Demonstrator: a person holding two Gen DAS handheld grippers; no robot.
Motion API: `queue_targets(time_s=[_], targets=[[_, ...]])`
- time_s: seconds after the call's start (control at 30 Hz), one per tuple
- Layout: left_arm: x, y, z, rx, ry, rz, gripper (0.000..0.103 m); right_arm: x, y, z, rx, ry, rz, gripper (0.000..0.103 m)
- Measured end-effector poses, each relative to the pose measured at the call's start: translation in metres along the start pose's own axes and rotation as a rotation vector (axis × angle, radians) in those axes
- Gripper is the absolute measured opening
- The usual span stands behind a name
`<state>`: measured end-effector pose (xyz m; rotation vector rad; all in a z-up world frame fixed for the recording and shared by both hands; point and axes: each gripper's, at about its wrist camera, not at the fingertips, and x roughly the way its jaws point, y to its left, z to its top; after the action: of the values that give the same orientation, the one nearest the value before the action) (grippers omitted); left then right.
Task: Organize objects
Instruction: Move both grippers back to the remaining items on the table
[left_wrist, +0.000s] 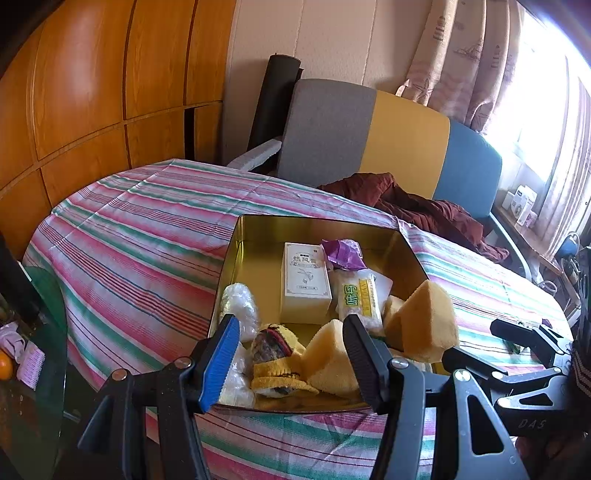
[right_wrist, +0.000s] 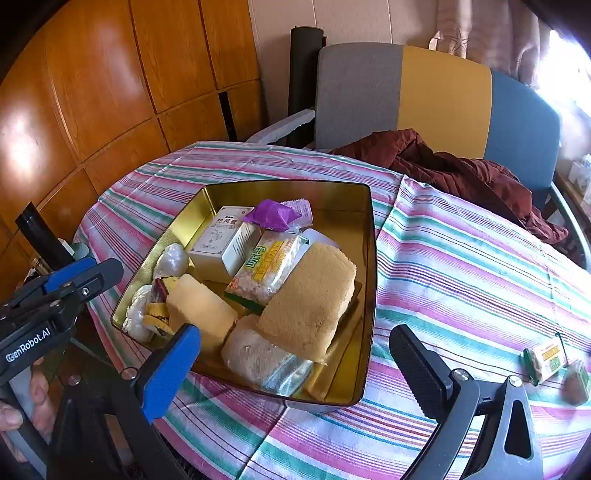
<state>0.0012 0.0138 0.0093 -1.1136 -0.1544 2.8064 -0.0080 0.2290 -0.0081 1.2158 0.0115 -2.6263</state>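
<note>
Two small snack packets are left out on the striped counter (right_wrist: 461, 258): a yellow-green packet (right_wrist: 546, 359) and a brownish packet (right_wrist: 576, 384) just beside it. Everything else sits in the gold tin (right_wrist: 369, 258). From my right gripper (right_wrist: 295, 354) the packets lie off to the right, at about the level of its black finger; the tin is dead ahead and slightly left. The yellow-green packet's long axis runs diagonally, low-left to up-right. My right gripper is clearly the nearer one; its jaws are spread wide with nothing between them, hovering over the tin's near corner. My left gripper (left_wrist: 291, 354) is also parted and empty, hanging over the tin's near edge above a yellow sponge (left_wrist: 328, 358). My guess: swing right, grab packet, drop in tin.
</note>
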Motion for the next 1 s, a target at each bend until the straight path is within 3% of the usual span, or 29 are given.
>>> queue_targets(time_s=[0.43, 1.0], targets=[[-0.012, -0.023, 0.0, 0.076, -0.023, -0.03, 0.059, -0.011, -0.019, -0.004, 0.042, -0.016, -0.015, 0.103], [-0.02, -0.086, 0.005, 0.255, -0.042, -0.102, 0.059, -0.046, -0.135, -0.019, 0.251, -0.048, -0.179, 0.103]])
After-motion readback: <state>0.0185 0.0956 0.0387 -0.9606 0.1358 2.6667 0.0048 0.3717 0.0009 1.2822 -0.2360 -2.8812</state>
